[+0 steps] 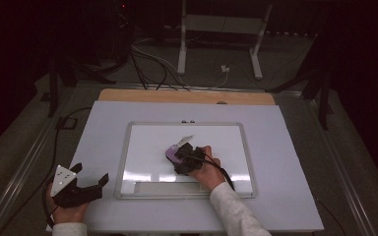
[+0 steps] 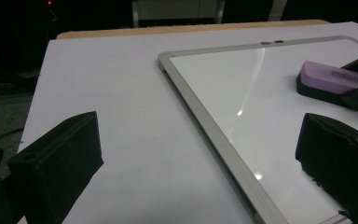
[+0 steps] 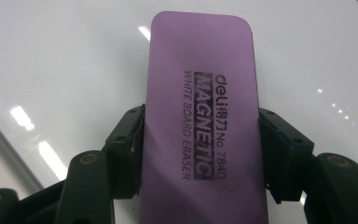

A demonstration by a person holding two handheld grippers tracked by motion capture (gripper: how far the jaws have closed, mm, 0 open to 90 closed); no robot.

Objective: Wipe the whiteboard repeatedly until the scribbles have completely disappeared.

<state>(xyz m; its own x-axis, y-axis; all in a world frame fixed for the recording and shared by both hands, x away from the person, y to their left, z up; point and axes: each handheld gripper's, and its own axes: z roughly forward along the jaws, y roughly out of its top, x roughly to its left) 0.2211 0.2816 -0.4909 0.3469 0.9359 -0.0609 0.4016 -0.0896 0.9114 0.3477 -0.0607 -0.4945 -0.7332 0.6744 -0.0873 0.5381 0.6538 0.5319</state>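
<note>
the right gripper (image 3: 200, 149) is clamped across the purple eraser (image 3: 200, 93) mid-whiteboard (image 1: 226, 137), long axis toward eleven o'clock; the left gripper (image 1: 89, 175) idles, jaws apart, at seven o'clock off the board.

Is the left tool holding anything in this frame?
No. In its own view the left tool stands open over the white table, with nothing between its jaws.

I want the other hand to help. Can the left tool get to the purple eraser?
Probably yes. The left tool is open, with bare table and whiteboard between it and the eraser, though the right tool already grips its sides.
</note>
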